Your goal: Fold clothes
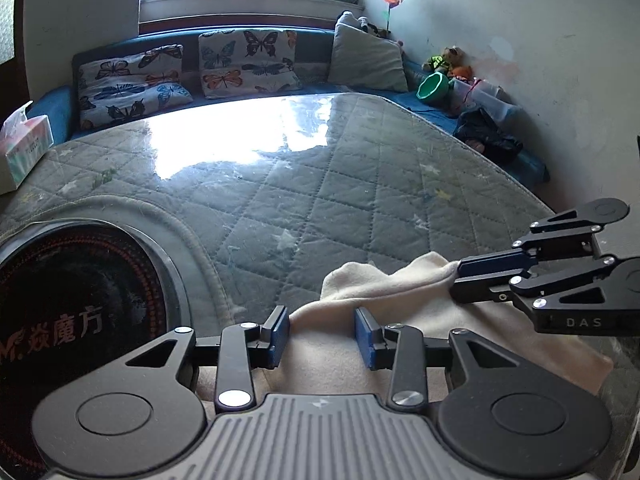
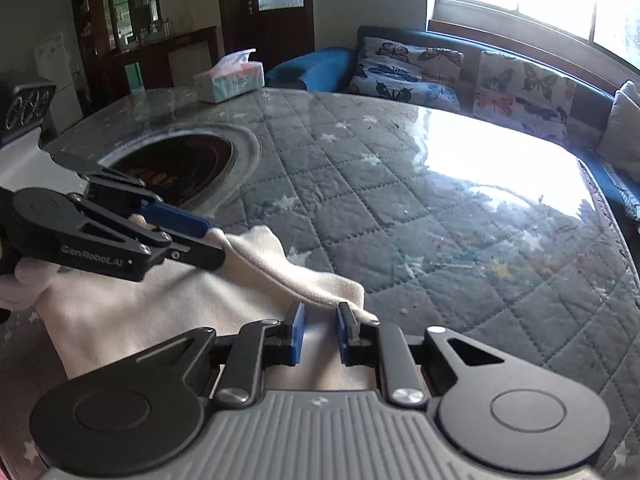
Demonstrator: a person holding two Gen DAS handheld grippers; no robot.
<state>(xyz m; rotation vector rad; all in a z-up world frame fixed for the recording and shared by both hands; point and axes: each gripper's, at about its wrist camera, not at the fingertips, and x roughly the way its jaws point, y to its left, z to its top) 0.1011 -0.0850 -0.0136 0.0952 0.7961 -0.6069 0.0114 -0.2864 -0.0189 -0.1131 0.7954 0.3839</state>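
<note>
A cream cloth (image 1: 384,280) lies at the near edge of the quilted table (image 1: 360,184), with its far edge lifted into a ridge. My left gripper (image 1: 323,332) has its blue pads on either side of that ridge and grips the fold. In the right wrist view the left gripper (image 2: 214,244) comes in from the left, pinching the cloth (image 2: 160,312) at its corner. My right gripper (image 2: 320,332) is shut on the same lifted edge further right. From the left wrist view, the right gripper (image 1: 454,278) shows its fingers tight together on the cloth's corner.
A round black cooktop (image 1: 80,312) is set into the table on the left. A tissue box (image 2: 232,80) stands at the far corner. A blue bench with butterfly cushions (image 1: 248,60) runs under the window, and a green bowl (image 1: 434,88) sits at its end. A gloved hand (image 2: 24,284) holds the left gripper.
</note>
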